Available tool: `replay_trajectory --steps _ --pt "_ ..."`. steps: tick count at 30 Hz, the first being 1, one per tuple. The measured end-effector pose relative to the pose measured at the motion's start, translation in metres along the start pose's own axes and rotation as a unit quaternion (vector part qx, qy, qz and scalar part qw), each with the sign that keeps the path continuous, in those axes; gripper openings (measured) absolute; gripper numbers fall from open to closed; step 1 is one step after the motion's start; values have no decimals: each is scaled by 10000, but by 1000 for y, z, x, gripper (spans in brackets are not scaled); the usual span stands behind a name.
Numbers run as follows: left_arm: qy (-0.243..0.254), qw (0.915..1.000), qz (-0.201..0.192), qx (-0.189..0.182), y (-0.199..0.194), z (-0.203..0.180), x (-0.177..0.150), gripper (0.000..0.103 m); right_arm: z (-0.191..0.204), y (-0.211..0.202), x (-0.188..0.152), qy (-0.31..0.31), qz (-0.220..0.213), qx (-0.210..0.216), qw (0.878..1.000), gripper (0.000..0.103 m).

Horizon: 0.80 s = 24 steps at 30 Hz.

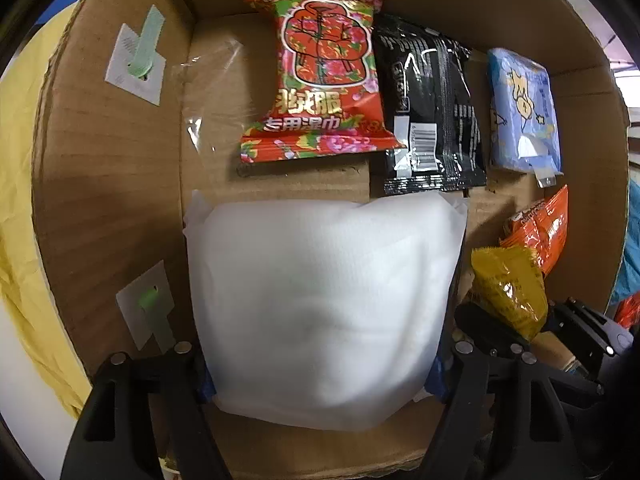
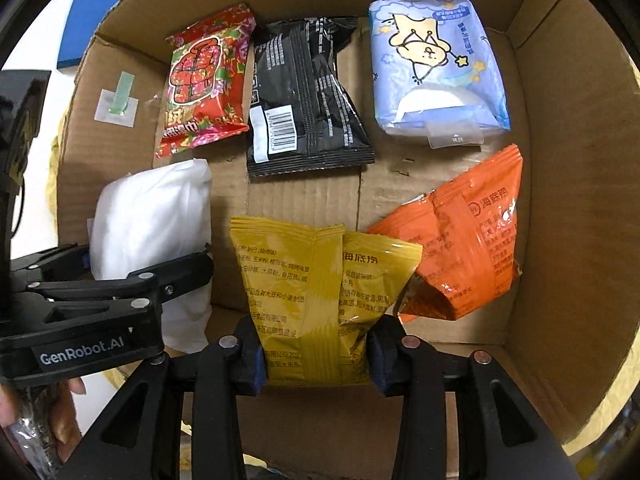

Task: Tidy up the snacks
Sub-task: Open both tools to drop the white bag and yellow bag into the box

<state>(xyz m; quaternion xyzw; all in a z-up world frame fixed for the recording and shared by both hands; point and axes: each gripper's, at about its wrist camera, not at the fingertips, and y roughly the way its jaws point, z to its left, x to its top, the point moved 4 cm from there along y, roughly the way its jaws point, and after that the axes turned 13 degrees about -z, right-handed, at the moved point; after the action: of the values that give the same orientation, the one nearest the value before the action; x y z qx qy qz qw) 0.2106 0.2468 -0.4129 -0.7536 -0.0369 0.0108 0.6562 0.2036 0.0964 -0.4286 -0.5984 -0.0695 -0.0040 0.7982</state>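
Both grippers reach into an open cardboard box. My left gripper is shut on a white soft pack at the box's near left; that pack and the left gripper also show in the right wrist view. My right gripper is shut on a yellow snack bag, held over the near middle of the box floor. The yellow bag appears at the right of the left wrist view.
Along the box's far wall lie a red floral wipes pack, a black packet and a blue tissue pack. An orange snack bag leans at the right wall. Bare cardboard floor shows in the middle.
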Motion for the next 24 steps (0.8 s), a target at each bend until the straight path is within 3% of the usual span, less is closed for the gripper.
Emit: replay_trajectory --steps 4,12,16,20,24 --pt "59 9999 80 49 1 -4 3 75 2 1 4 15 -2 -11 10000 65" --pt "100 9998 120 160 1 -12 6 75 0 -17 10 -55 -21 -57 10000 68" --pt "120 9997 127 191 -8 -19 16 75 -5 -29 15 -137 -136 -191 9996 81" --pt "139 9995 190 227 -14 -26 13 77 -11 -37 21 -150 -196 -293 9993 83" --pt "89 9995 210 209 -11 -29 12 85 -20 -47 24 -136 -273 -437 9986 100"
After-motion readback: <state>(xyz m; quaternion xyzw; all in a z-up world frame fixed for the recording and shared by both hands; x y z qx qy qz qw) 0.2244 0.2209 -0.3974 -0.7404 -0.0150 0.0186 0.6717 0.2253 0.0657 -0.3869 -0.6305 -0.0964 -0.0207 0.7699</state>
